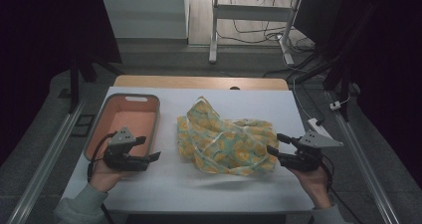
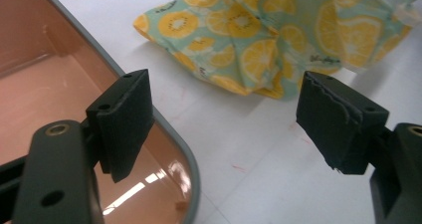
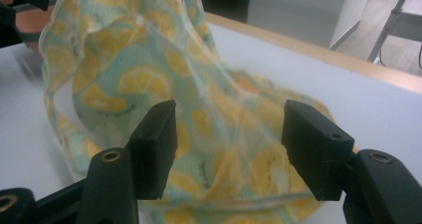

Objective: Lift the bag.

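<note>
A crumpled cloth [image 1: 226, 142] printed with yellow lemon slices on pale green lies heaped in the middle of the white table [image 1: 199, 186]. My right gripper [image 1: 274, 142] stands open at the cloth's right edge. In the right gripper view the cloth [image 3: 149, 74] rises just beyond my right gripper [image 3: 226, 139], and the pads are not pressing on it. My left gripper [image 1: 151, 148] hovers open and empty over the near right corner of a salmon bin [image 1: 132, 97]. In the left gripper view, my left gripper [image 2: 224, 119] points toward the cloth [image 2: 278, 30] across bare table.
The bin's grey rim [image 2: 174, 129] runs under my left gripper's left jaw, and the bin looks empty. A wooden edge [image 1: 199, 81] borders the table's far side. Beyond it stand metal desk legs [image 1: 214, 30] with cables on the floor. Rails flank both sides.
</note>
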`<action>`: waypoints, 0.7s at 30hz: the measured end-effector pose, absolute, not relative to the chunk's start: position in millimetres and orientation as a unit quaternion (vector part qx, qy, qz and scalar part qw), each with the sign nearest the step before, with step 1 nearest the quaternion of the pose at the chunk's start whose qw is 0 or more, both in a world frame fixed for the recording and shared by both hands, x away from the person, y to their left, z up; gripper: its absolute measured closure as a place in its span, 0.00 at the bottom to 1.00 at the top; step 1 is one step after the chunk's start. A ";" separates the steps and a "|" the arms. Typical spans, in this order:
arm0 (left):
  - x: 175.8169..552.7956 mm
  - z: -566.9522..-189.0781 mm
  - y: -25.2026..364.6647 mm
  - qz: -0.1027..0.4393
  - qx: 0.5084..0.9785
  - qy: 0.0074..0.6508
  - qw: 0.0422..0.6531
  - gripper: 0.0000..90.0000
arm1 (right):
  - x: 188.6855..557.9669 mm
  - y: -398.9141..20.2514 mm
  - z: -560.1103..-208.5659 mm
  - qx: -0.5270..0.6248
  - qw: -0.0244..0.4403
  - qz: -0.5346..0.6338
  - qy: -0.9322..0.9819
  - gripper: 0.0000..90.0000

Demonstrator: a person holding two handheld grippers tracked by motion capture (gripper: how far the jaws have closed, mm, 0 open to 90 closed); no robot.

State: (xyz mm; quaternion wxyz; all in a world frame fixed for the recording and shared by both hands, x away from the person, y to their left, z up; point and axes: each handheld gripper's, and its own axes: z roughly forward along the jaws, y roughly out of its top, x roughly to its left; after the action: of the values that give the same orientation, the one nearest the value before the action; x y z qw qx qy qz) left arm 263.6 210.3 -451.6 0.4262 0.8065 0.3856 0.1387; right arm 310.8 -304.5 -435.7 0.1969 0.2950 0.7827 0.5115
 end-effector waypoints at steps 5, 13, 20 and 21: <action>256.9 -454.2 212.3 0.155 0.806 0.387 0.420 0.26 | 304.7 -312.7 -449.4 0.298 0.202 0.498 0.789 0.44; 252.1 -456.1 216.8 0.161 0.802 0.392 0.420 0.26 | 305.2 -318.6 -458.3 0.304 0.197 0.492 0.792 0.44; 249.8 -458.5 219.9 0.162 0.800 0.394 0.422 0.26 | 305.0 -318.9 -459.4 0.304 0.196 0.488 0.795 0.44; 249.6 -459.3 220.3 0.161 0.801 0.395 0.421 0.26 | 305.0 -318.9 -459.6 0.303 0.195 0.488 0.795 0.44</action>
State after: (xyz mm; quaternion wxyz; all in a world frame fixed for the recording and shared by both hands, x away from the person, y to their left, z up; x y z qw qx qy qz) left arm 249.6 220.3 -459.3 0.4209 0.8006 0.3952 0.1606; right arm 305.0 -318.9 -459.6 0.1952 0.3030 0.7949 0.4880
